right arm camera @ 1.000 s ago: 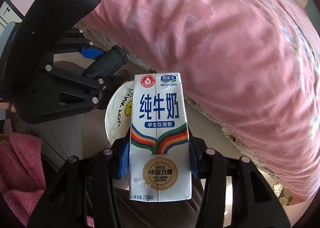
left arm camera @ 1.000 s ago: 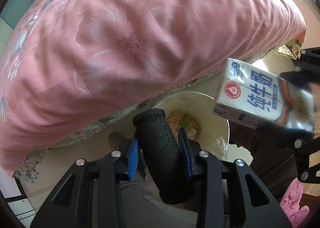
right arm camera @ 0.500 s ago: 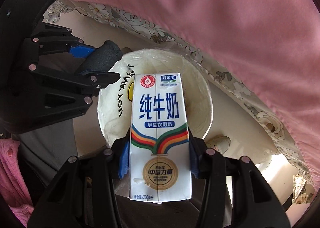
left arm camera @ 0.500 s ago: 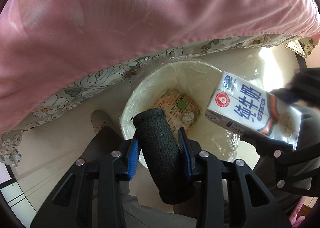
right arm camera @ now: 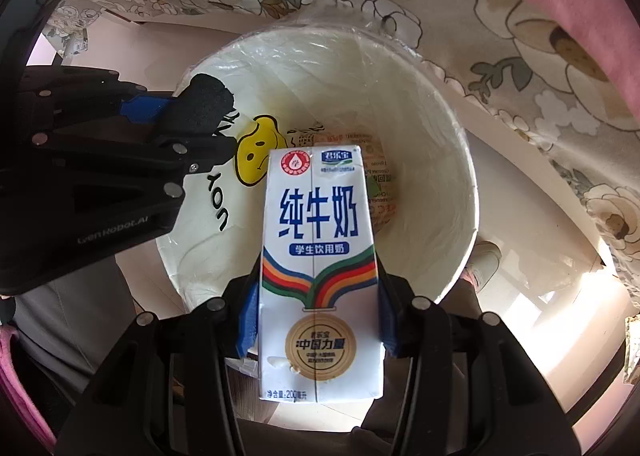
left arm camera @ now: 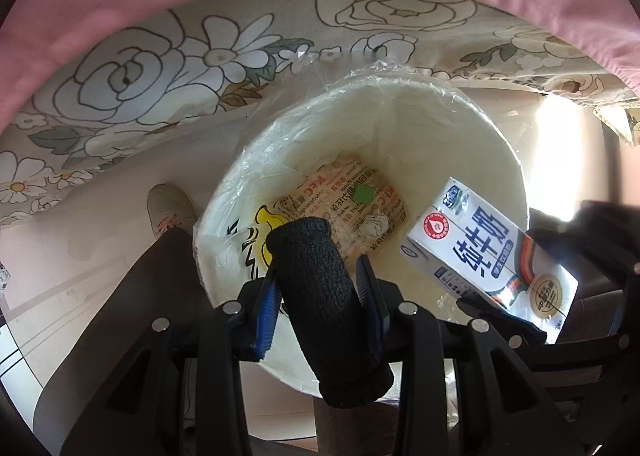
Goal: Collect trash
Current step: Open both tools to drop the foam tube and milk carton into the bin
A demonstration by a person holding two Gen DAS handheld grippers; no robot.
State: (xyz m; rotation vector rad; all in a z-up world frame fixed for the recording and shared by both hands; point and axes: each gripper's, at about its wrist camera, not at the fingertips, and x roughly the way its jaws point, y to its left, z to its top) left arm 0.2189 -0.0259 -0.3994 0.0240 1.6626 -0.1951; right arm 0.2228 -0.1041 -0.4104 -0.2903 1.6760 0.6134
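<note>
**A:** Nearest to us, our left gripper pinches a black foam cylinder between its blue pads, tip pointing to twelve o'clock over the near rim of the white round bin with the clear plastic liner. What worries us?

**B:** The foam looks light and springy. If we let go while it hangs over the rim, we think it could bounce off the edge and land on the floor by the grey shoe at nine o'clock.

**A:** And our right gripper?

**B:** It clamps the white milk carton with blue lettering and rainbow stripes by its lower sides, top toward twelve o'clock, above the bin's mouth. In the left view the carton sits at three o'clock, close to our left gripper. If we release both together, the two could knock each other off course.

**A:** Farther in?

**B:** Printed paper wrapping with a small green piece and a crumpled white wad lies at the bottom. Beyond, at twelve o'clock, the floral bedsheet touches the liner; the liner could snag and slip.
</note>
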